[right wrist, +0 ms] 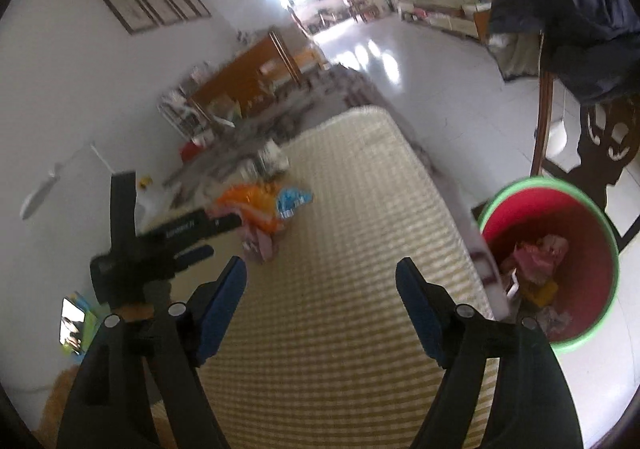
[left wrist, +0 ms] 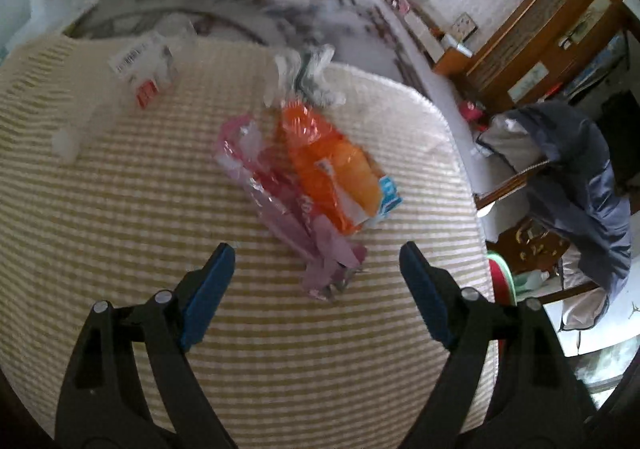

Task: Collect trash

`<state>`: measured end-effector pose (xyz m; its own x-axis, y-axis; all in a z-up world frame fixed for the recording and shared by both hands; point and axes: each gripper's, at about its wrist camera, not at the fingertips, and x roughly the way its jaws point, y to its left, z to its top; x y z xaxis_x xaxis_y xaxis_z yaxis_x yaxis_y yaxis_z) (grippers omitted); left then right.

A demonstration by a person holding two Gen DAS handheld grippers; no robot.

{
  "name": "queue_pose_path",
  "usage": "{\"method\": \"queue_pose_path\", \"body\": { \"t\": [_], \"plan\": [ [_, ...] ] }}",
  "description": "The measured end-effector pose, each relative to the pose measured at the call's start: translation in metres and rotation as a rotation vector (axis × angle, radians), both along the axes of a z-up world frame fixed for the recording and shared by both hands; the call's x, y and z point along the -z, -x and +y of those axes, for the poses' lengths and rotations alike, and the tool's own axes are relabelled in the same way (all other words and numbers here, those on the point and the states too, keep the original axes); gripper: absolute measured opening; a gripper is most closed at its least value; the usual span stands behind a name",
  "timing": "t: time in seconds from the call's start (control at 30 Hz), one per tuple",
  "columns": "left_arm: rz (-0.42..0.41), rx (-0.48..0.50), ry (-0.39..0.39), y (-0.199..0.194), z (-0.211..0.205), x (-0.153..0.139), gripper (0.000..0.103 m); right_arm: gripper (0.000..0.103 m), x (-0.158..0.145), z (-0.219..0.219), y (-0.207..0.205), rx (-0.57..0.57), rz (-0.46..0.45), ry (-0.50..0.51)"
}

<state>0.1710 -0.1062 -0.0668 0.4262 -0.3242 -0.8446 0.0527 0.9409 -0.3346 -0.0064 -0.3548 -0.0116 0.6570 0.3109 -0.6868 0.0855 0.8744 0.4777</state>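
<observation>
An orange snack wrapper (left wrist: 336,169) and a pink plastic wrapper (left wrist: 288,205) lie together on the yellow-and-white striped mat (left wrist: 160,209). My left gripper (left wrist: 316,253) is open, with the pink wrapper's near end just ahead between its blue fingertips. A clear plastic bag (left wrist: 308,77) lies beyond, and a clear bottle with a white label (left wrist: 132,85) lies at the far left. My right gripper (right wrist: 320,269) is open and empty above the mat. In its view the wrappers (right wrist: 256,209) lie ahead left, with the left gripper (right wrist: 192,237) over them. A red bin with a green rim (right wrist: 552,261) holds trash at the right.
The mat covers a long table (right wrist: 486,265) whose right edge runs beside the bin. A wooden chair (right wrist: 592,137) draped with a dark blue jacket (left wrist: 576,177) stands behind the bin. Cluttered items (right wrist: 240,153) crowd the table's far end. White tiled floor (right wrist: 440,81) lies to the right.
</observation>
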Motion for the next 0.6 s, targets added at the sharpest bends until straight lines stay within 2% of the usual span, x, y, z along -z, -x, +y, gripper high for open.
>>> {"method": "queue_pose_path", "body": {
  "t": [0.13,0.2,0.27,0.47,0.6],
  "plan": [
    [0.044,0.019,-0.019,-0.010,-0.006,0.017,0.070,0.075,0.004,0.005,-0.005,0.000,0.014,0.008],
    [0.082,0.041,-0.011,-0.011,-0.002,0.028,0.060,0.075,0.006,0.003,-0.002,0.004,0.022,0.005],
    [0.118,0.048,0.031,-0.011,0.001,0.033,0.041,0.075,0.008,0.002,-0.002,0.015,0.025,-0.005],
    [0.079,0.039,0.019,0.000,0.012,0.017,0.026,0.075,0.010,0.002,-0.002,0.023,0.033,-0.004],
    [0.057,0.019,0.105,0.021,0.033,-0.005,0.026,0.075,0.009,0.002,-0.001,0.027,0.031,0.005]
  ]
}}
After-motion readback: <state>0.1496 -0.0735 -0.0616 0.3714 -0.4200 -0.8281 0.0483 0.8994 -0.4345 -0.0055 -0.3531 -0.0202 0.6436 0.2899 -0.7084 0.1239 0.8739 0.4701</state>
